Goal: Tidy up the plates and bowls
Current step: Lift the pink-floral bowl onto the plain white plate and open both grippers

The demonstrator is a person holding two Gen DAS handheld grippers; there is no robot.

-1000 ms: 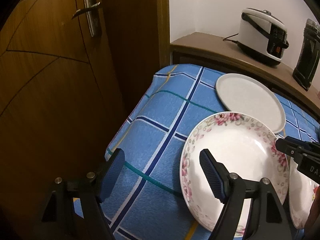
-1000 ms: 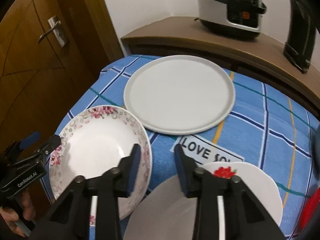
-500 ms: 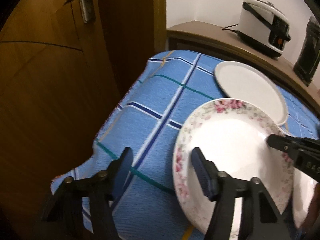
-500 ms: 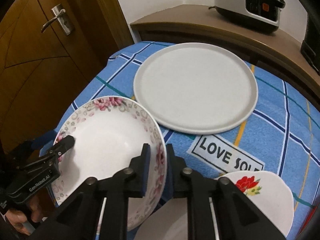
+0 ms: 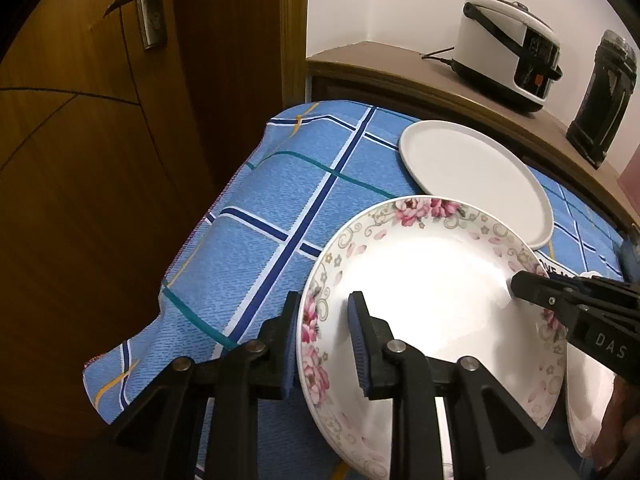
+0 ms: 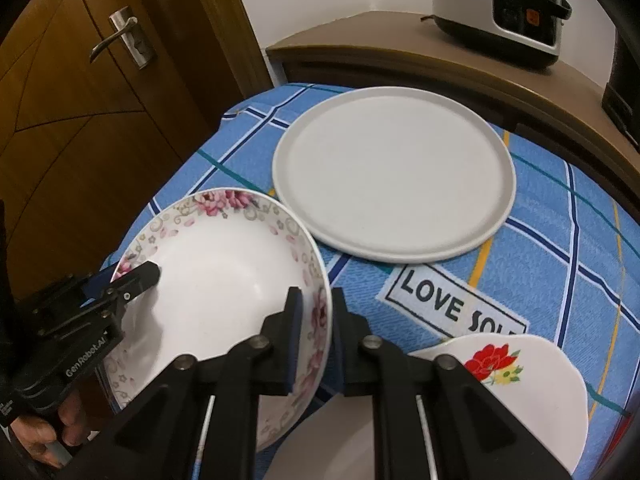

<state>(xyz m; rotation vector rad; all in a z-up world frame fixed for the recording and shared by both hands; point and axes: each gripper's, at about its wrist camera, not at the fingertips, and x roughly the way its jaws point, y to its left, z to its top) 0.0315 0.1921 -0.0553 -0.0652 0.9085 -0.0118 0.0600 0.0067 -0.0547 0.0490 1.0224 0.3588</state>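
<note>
A white bowl with a pink flower rim (image 5: 432, 292) is sitting at the near left corner of a blue checked tablecloth (image 5: 256, 248), gripped from both sides. The left gripper (image 5: 324, 340) is closing its jaws over the bowl's left rim, one pad outside and one inside, narrow around the edge. The right gripper (image 6: 316, 320) is pinching the opposite rim, its jaws nearly together on the thin wall. Just beyond the bowl a large plain white plate (image 6: 394, 172) is lying flat on the cloth. A white plate with a red flower (image 6: 516, 380) is lying nearer, to the right. Behind the table a rice cooker (image 5: 508, 52) is standing on a wooden counter (image 5: 400, 64), beside a wooden door (image 5: 92, 160).
</note>
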